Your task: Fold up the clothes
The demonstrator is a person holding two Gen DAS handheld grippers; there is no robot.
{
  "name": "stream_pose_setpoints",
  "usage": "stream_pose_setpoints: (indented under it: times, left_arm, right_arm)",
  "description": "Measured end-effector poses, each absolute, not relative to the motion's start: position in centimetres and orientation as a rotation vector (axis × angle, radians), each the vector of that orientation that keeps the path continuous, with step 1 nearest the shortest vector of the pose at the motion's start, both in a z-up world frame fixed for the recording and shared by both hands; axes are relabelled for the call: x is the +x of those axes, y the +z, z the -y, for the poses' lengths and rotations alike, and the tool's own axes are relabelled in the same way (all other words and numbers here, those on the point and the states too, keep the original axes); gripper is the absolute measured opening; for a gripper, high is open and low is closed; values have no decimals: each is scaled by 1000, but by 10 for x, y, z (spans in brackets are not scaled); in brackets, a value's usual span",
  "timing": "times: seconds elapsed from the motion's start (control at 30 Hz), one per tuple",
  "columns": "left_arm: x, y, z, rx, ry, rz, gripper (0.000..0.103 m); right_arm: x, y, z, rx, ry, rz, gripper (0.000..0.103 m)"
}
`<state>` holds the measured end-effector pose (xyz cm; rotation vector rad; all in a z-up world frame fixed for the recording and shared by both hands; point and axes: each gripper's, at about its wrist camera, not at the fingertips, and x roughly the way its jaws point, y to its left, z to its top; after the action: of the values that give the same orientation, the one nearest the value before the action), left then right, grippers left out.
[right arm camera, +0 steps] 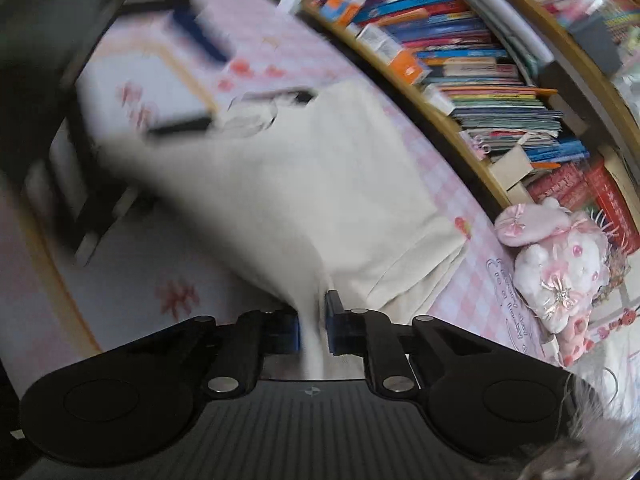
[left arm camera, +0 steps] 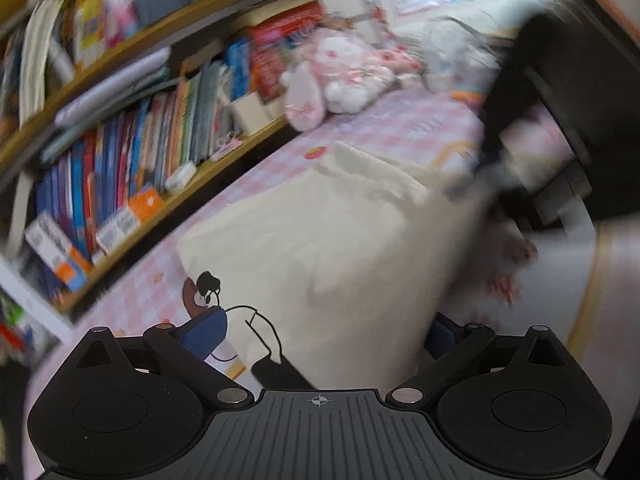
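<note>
A cream garment [left arm camera: 320, 232] lies spread on a pink-checked cover [left arm camera: 384, 128], its long edge running parallel to the cover's far edge, below a wooden bookshelf [left arm camera: 132, 184] packed with books. The garment carries a printed cartoon figure [left arm camera: 208, 292] at the end nearest the left gripper.

The left gripper [left arm camera: 320, 332] stands with its blue-padded fingers [left arm camera: 204, 332] wide apart, one on each side of the garment's near end. The cloth passes between them, and neither pad visibly presses on it.

In the right wrist view, the right gripper [right arm camera: 313, 328] has its jaws drawn nearly together on a bunched fold of the cream fabric. The cloth rises from that pinch in a taut, blurred ridge towards the middle of the garment, so this end is lifted clear of the cover. The other gripper shows there only as a dark, smeared shape at the garment's far end.

A pink and white plush toy [right arm camera: 560, 264] sits on the cover near the shelf-side edge, close to the garment's hem but apart from it. Both views are streaked with motion blur.
</note>
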<state>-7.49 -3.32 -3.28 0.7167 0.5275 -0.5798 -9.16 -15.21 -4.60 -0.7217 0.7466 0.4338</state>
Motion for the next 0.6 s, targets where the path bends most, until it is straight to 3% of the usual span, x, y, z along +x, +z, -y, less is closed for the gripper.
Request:
stream_pose_setpoints:
  times: [0.03, 0.13, 0.3, 0.33, 0.37, 0.47, 0.6]
  left_arm:
    - [-82, -37, 33, 764, -585, -511, 91]
    - [-97, -50, 34, 875, -584, -487, 52]
    - [-100, -62, 31, 932, -538, -470, 49]
    - [-99, -60, 29, 926, -539, -464, 43]
    - [-98, -59, 26, 917, -543, -460, 30]
    - [-93, -56, 22, 916, -569, -485, 14]
    - [-81, -46, 21, 913, -605, -505, 11]
  right_arm:
    - [-89, -39, 153, -709, 434, -737, 12]
    - [-86, -27, 151, -710, 419, -716, 12]
    - [-88, -24, 151, -710, 406, -724, 12]
    - [-89, -24, 152, -714, 403, -727, 12]
    - [-92, -27, 152, -723, 402, -732, 12]
    - [-100, -41, 154, -796, 403, -741, 32]
    - [-112, -68, 153, -977, 447, -737, 35]
